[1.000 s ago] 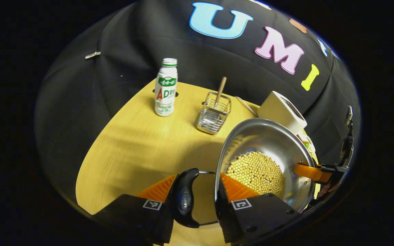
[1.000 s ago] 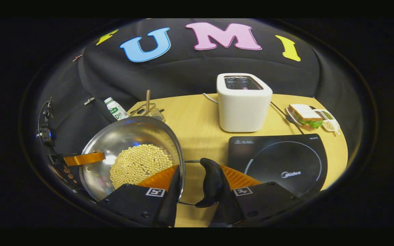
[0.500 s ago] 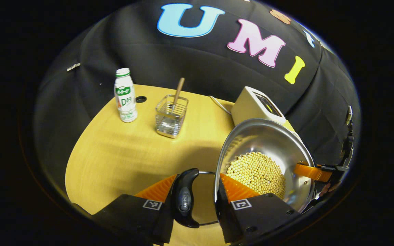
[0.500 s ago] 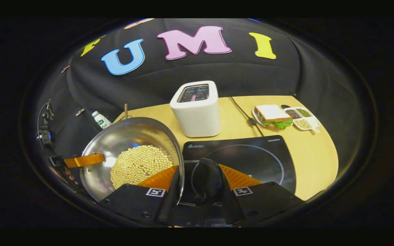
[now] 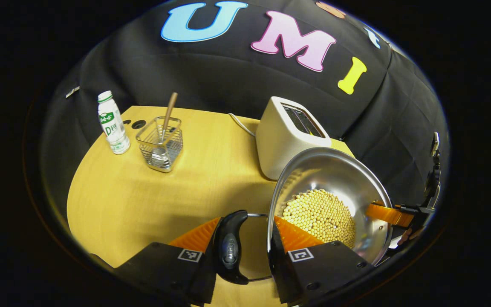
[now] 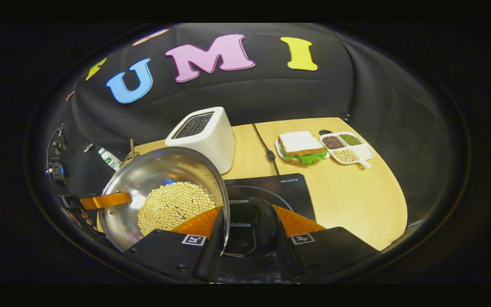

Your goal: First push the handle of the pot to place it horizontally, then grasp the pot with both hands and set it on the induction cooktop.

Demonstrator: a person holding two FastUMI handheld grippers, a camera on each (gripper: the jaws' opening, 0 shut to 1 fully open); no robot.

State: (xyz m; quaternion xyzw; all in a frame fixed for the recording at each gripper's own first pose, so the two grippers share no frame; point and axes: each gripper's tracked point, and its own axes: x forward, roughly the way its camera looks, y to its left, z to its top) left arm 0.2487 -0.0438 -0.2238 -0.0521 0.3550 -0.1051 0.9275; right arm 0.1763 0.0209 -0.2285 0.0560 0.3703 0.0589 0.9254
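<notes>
Steel pot (image 5: pixel 335 183) of soybeans (image 5: pixel 320 215) is carried between two grippers, over the induction cooktop (image 6: pixel 279 189).

In the left gripper view, the left gripper (image 5: pixel 245 232) is seen clamped across one black side handle (image 5: pixel 229 247) and the pot's rim; in the right gripper view, the right gripper (image 6: pixel 247 224) is clamped likewise on the opposite handle (image 6: pixel 256 221), with the cooktop's dark glass seen beneath it. On the wooden table (image 5: pixel 143 200) a white toaster (image 5: pixel 286 134) is seen just behind the pot, a wire utensil basket (image 5: pixel 160 138) and a drink bottle (image 5: pixel 112 123) well to its side, and a sandwich plate (image 6: pixel 301 147) beside a divided dish (image 6: pixel 347 147).
</notes>
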